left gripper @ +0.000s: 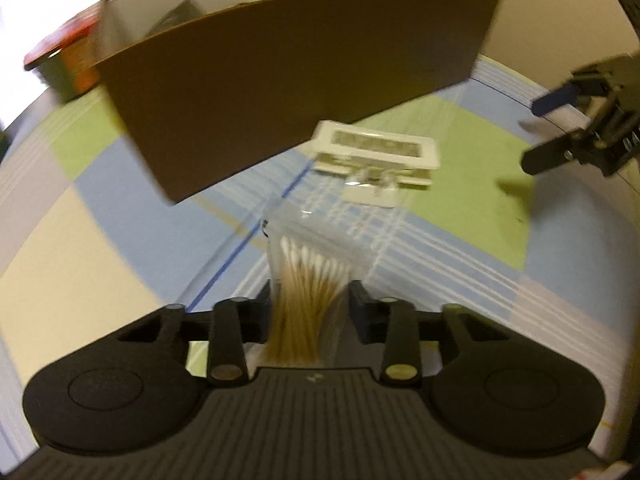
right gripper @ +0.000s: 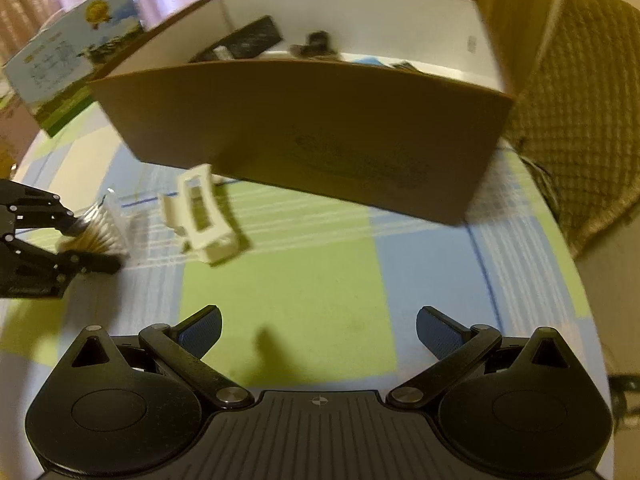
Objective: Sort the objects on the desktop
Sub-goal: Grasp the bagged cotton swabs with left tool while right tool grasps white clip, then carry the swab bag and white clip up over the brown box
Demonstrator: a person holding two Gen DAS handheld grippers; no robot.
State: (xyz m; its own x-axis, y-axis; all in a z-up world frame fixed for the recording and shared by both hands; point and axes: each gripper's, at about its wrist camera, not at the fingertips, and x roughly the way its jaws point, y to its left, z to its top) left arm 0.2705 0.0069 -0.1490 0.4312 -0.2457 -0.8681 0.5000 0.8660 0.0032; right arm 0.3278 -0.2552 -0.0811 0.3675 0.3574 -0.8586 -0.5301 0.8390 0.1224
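Step in hand: by my reading, carrying the cotton swab box (left gripper: 316, 256) to the cardboard box (left gripper: 288, 92) and dropping it in with the items already sorted there.
Left gripper (left gripper: 310, 300): clenched on the clear cotton swab box, one finger on each side wall, the swab tips pointing forward toward the cardboard box.
Cotton swab box position: in front of the cardboard box's near wall and below its rim; it seems lifted off the checked tablecloth (left gripper: 460, 216), though blur makes that uncertain.
Right gripper (right gripper: 318, 332): jaws spread wide and holding nothing, hovering over the tablecloth in front of the cardboard box.
White clip (left gripper: 376, 152): lies on the tablecloth just in front of the cardboard box's near wall, between the two grippers.
Cardboard box contents: dark items (right gripper: 256, 38) lie along its far inner wall; they are too blurred to name.
Doing it well: raise the cotton swab box above the near rim before moving forward, so it clears the wall.
Release: open over a bare part of the floor, low, so the thin clear case does not pop open.
Risk: the case looks smooth, so a firm, level hold matters.
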